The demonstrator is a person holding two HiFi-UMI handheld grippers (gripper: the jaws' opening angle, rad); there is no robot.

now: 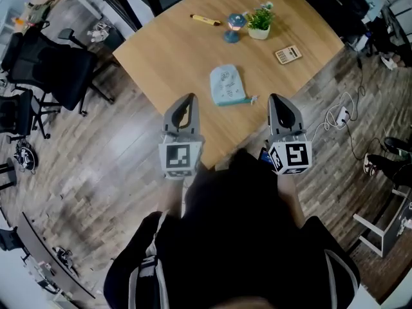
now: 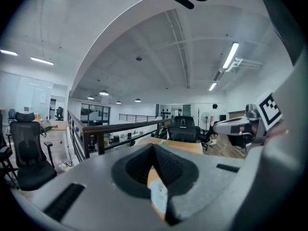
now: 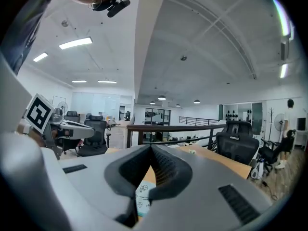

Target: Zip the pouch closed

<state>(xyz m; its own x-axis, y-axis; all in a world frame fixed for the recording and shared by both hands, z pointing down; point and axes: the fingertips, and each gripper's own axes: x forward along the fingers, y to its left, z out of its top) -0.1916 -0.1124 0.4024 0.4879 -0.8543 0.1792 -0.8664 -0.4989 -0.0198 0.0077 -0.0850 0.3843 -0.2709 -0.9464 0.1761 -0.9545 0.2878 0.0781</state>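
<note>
— Where's the pouch?
— The pale blue pouch (image 1: pixel 226 85) lies flat on the wooden desk (image 1: pixel 174 44), near its front edge.
— And the tools?
— The left hand-held gripper (image 1: pixel 187 100) and right hand-held gripper (image 1: pixel 277 99) hover either side, touching nothing. Each has its jaws pressed together and empty.

The wooden table (image 1: pixel 174 50) bears a pale pouch (image 1: pixel 227 85) toward its near corner, a calculator (image 1: pixel 288 55) by its right edge, and farther back a yellow pen (image 1: pixel 205 20), blue trinket (image 1: pixel 234 27) and potted plant (image 1: pixel 259 23).
</note>
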